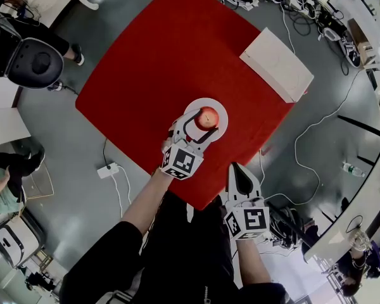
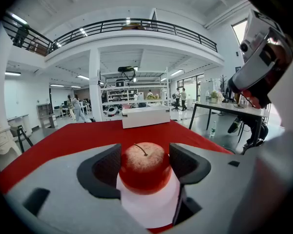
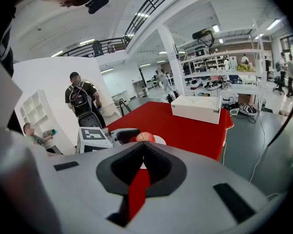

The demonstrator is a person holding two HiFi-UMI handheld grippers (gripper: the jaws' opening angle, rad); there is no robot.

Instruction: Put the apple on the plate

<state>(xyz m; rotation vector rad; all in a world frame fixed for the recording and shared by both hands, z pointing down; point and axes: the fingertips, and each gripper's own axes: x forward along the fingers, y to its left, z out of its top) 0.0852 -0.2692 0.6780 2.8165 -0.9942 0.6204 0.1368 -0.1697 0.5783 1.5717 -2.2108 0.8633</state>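
Note:
The red apple [image 1: 207,117] [image 2: 144,167] rests on the small white plate [image 1: 218,104] [image 2: 151,208], near the front corner of the red table [image 1: 158,62]. My left gripper [image 1: 201,123] [image 2: 144,164] reaches over the plate, shut on the apple with a dark pad against each side. My right gripper [image 1: 238,168] [image 3: 143,147] hangs off the table's front edge, its jaws shut and nothing between them. In the right gripper view the apple [image 3: 145,137] and the left gripper's marker cube [image 3: 94,139] show just beyond the jaw tips.
A flat white box [image 1: 277,65] [image 3: 196,108] lies at the table's far right edge. On the grey floor are a power strip [image 1: 107,170] and cables. A black chair [image 1: 35,62] stands to the left. A person with a backpack [image 3: 80,99] stands beyond the table.

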